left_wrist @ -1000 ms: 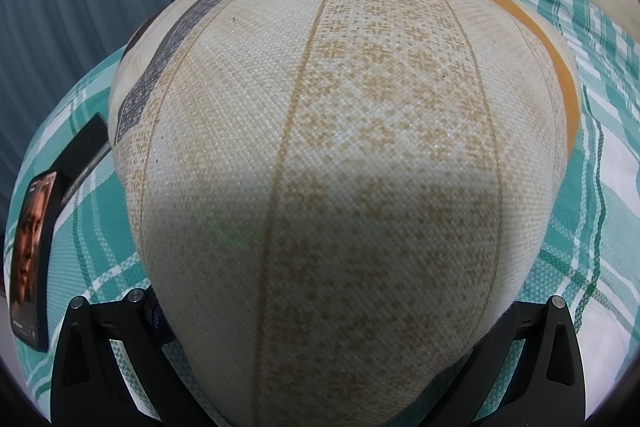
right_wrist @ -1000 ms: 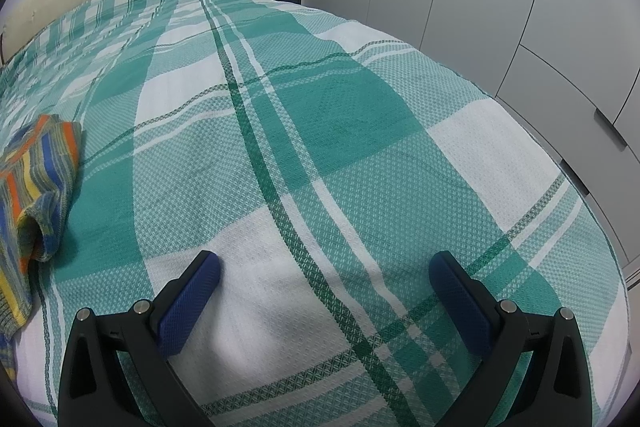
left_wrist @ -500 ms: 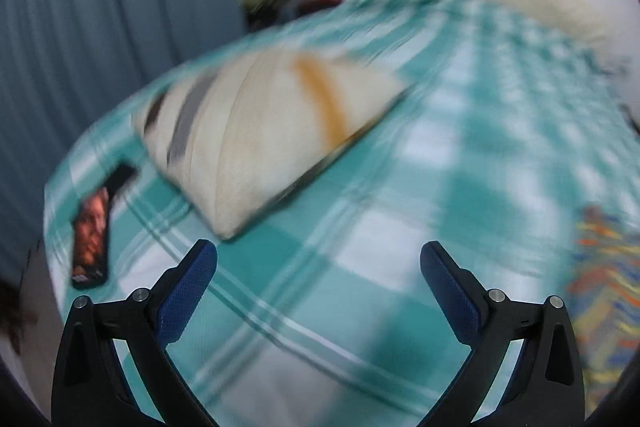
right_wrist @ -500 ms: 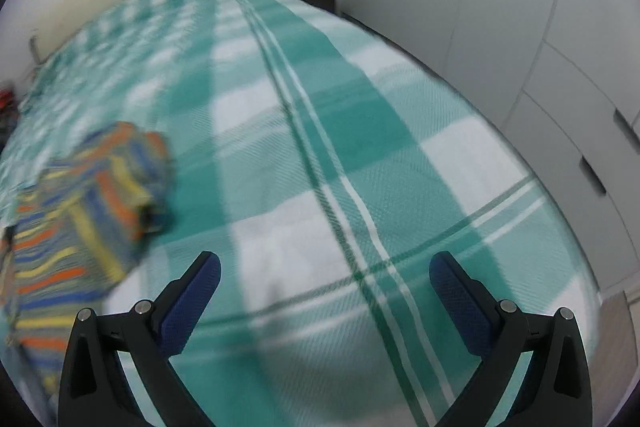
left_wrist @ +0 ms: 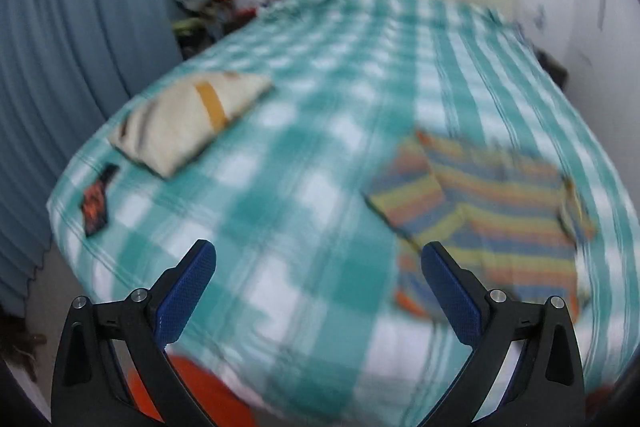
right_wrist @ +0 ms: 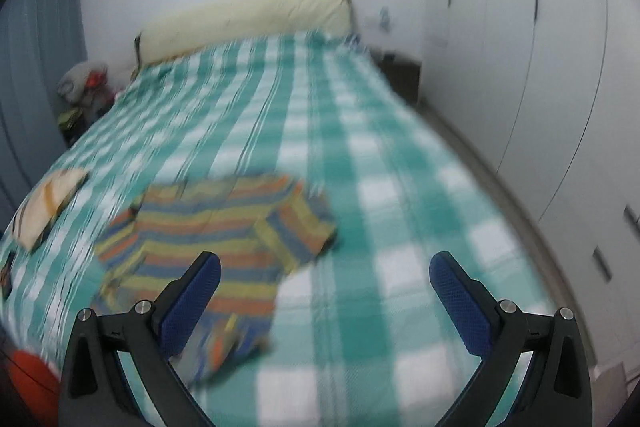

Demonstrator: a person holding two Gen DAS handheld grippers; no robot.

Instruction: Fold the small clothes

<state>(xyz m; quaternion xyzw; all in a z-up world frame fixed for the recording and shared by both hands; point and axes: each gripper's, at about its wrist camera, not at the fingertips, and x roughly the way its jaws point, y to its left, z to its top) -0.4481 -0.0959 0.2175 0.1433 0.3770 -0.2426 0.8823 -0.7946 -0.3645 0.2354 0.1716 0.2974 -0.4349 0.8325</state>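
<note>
**Both grippers pulled back high above the bed, striped garment lying spread**

A second ago the left gripper (left_wrist: 318, 293) had its camera pressed up against the cream pillow (left_wrist: 188, 119), and the right gripper (right_wrist: 325, 301) hung low over bare blanket with only a corner of the striped garment (right_wrist: 208, 247) at the frame's left edge. Now both have drawn back and risen, so each view takes in nearly the whole bed (left_wrist: 320, 107), heavily blurred by motion.

Each gripper is held above the foot of the bed, pointing along it toward the cream headboard (right_wrist: 244, 23), jaws spread wide with nothing between the blue pads (left_wrist: 188, 291).

The striped garment lies flat on the green-and-white checked blanket near the foot edge, sleeves out to both sides, touched by neither gripper. The pillow rests near the bed's left edge, and a phone (left_wrist: 96, 201) lies closer to the left foot corner. White wardrobe doors (right_wrist: 540, 67) line the right side.
</note>
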